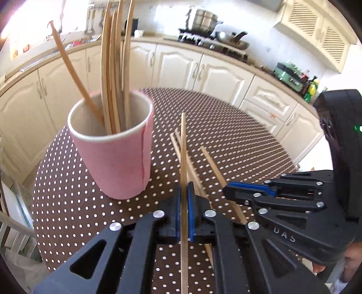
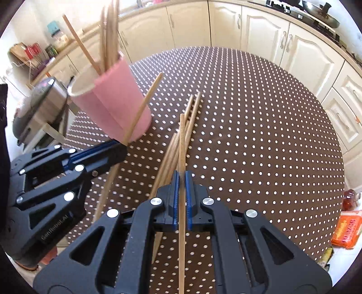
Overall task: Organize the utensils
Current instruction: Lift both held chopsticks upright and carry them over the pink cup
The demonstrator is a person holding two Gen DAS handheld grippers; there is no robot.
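1. The left gripper (image 1: 185,187) has its blue-padded jaws pinched tight on one wooden chopstick (image 1: 183,144), which runs straight up between the pads and out past the tips, lifted off the table.
2. The right gripper (image 2: 181,178) likewise clamps a second chopstick (image 2: 181,144) between its pads, the stick running along the line of the fingers.
3. In the left wrist view the right gripper (image 1: 228,188) shows at the right edge, its stick slanting up and away from its tip.
4. In the right wrist view the left gripper (image 2: 122,147) shows at the left, and its stick crosses in front of the pink cup.
5. The pink paper cup (image 1: 113,153) stands upright on the round table (image 1: 67,203), which wears a brown cloth with white dots.
6. Several chopsticks already stand in the cup (image 1: 117,67), most bunched together and nearly upright, one leaning away to the left.
7. A few loose chopsticks (image 2: 192,113) lie together on the cloth near the cup, just beyond both grippers.
8. Cream kitchen cabinets (image 1: 176,65) curve round behind the table, with a pot on the stove (image 1: 203,20) above them.
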